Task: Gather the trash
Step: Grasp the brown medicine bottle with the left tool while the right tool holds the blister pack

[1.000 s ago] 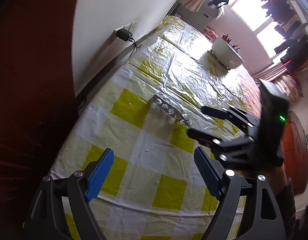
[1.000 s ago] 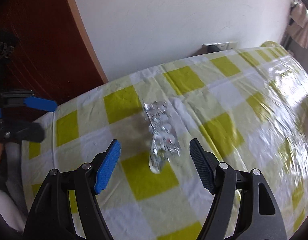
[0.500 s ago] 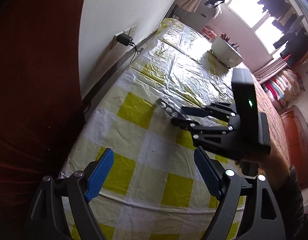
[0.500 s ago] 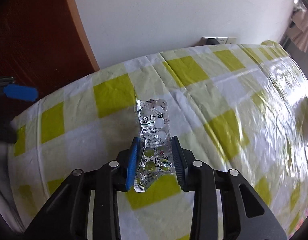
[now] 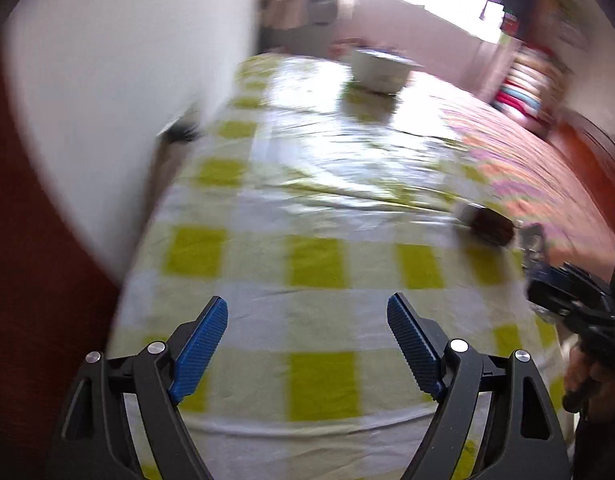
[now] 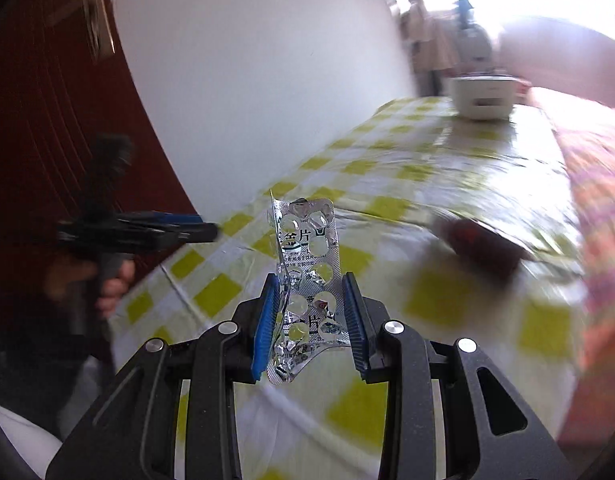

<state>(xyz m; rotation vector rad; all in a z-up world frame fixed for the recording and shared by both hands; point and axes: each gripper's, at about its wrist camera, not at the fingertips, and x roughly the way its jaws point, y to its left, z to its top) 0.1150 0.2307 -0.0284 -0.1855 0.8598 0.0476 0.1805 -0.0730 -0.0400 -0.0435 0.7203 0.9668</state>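
Foil pill strip [image 6: 307, 280]: centre of our right view, standing upright, lifted clear of the checked tablecloth [image 6: 447, 168].
Right gripper [image 6: 309, 316]: we pinch the strip's lower half between both pads, likely to carry it off as trash.
Left gripper [image 5: 307, 336]: fingers spread, empty, low in frame.
Dark object [image 5: 487, 224]: blurred, right of centre.

Domestic living room: table under a glossy yellow-and-white checked plastic cloth [image 5: 307, 208], stacked folded colourful quilts [image 5: 523, 92], white plastered wall [image 6: 247, 80].
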